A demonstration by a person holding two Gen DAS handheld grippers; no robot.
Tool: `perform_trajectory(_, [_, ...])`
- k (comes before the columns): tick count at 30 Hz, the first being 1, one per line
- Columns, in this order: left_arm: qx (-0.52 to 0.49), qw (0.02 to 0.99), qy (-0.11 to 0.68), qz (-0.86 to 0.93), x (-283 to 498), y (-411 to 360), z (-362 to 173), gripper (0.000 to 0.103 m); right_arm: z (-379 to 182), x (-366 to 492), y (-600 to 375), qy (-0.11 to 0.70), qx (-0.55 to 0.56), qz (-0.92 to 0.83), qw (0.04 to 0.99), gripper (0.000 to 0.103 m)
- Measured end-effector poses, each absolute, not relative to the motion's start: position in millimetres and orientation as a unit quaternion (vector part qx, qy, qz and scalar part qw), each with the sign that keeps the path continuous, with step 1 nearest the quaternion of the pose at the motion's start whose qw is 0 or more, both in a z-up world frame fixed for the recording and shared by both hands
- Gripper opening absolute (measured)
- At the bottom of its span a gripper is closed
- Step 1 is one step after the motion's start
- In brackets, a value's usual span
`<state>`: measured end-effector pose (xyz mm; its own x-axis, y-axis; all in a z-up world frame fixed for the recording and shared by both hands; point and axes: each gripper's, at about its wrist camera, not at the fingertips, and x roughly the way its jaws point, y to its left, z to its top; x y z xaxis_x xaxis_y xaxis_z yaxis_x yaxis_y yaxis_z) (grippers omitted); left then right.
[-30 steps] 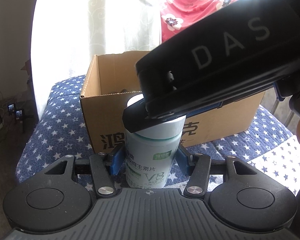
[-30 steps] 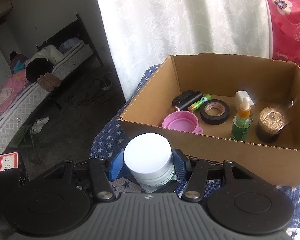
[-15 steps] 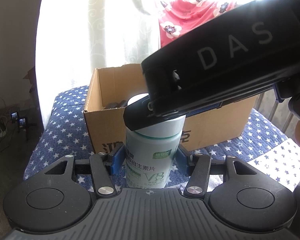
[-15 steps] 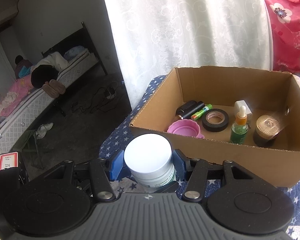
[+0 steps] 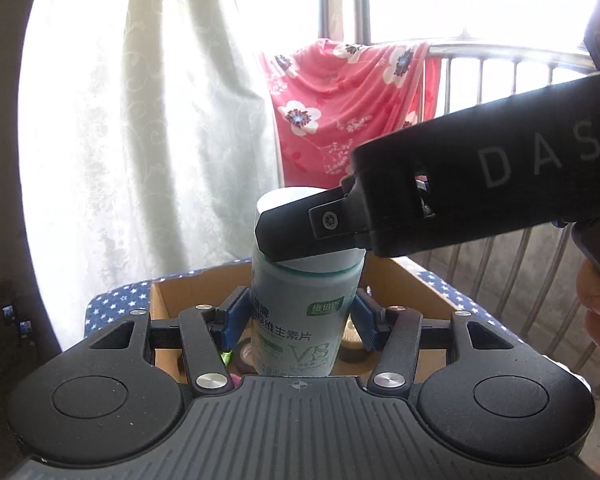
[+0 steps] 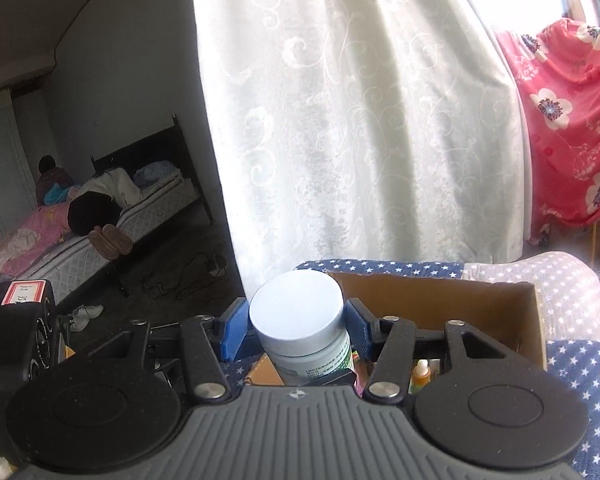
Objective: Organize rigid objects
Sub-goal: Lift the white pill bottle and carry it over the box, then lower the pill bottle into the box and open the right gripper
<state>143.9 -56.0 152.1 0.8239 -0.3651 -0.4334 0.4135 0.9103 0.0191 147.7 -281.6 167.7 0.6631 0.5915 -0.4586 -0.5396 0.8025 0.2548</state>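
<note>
White-capped bottle (image 5: 305, 312), one, upright. Left gripper (image 5: 300, 318) pinches its body between two blue pads; right gripper (image 6: 296, 330) pinches its white cap (image 6: 296, 307) from the sides. Cardboard box (image 6: 440, 302), one, open-topped, just beyond and below the bottle, on star-print cloth (image 6: 580, 364). One dropper bottle (image 6: 421, 374) visible inside. Curtain (image 6: 360, 120) behind the far rim.

The right hand-held gripper (image 6: 296, 330) clamps its blue pads (image 6: 233, 330) on the white cap of a bottle (image 6: 300, 320) — held upright over the near-left corner of a box (image 6: 440, 300). A dropper bottle (image 6: 420, 374) shows inside; a curtain (image 6: 360, 120) hangs behind.
</note>
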Motion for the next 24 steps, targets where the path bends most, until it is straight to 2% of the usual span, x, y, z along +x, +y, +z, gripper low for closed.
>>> perform_trajectory(5, [0.043, 0.936, 0.250, -0.244, 187.2, -83.4, 148.1, 0.054, 162.5, 186.0, -310.2, 0.279, 0.061, 0.287, 0.914, 0.056])
perform_trajectory(13, [0.055, 0.904, 0.323, -0.275, 224.6, -128.6, 105.9, 0.054, 108.7, 227.9, -354.5, 0.333, 0.093, 0.256, 0.903, 0.056])
perform_trajectory(24, [0.089, 0.884, 0.358, -0.287, 226.0, -141.7, 83.4, 0.055, 61.3, 239.0, -364.2, 0.391, 0.052, 0.219, 0.892, 0.056])
